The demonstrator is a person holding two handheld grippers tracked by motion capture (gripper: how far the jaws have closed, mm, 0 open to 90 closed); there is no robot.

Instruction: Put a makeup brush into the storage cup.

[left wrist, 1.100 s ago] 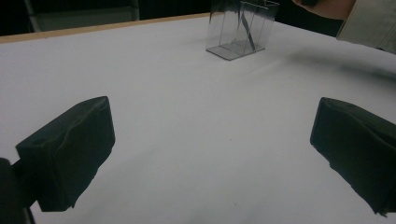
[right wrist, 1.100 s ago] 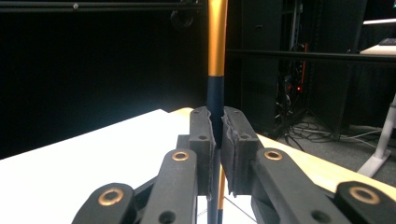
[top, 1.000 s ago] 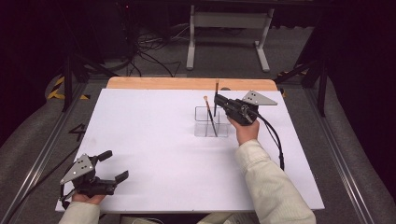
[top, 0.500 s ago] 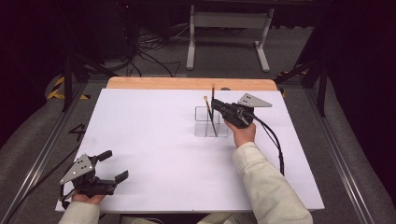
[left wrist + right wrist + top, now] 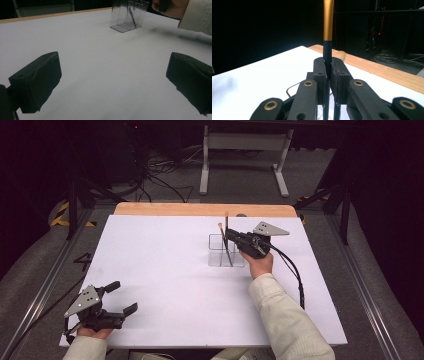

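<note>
**Holding one brush upright above the clear holder**

My right gripper (image 5: 328, 72) is clamping its jaws on a thin black brush (image 5: 328, 22) with a gold band, keeping it upright above the clear holder (image 5: 226, 251) near the far edge of the white table (image 5: 165, 270). One more brush (image 5: 223, 244) is leaning inside. My right forearm is stretching forward. My left gripper (image 5: 116, 297) is resting near me, jaws wide apart, holding nothing.

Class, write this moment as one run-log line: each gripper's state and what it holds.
right gripper: shut on brush, upright over clear holder | left gripper: open, holding nothing, near table edge
</note>
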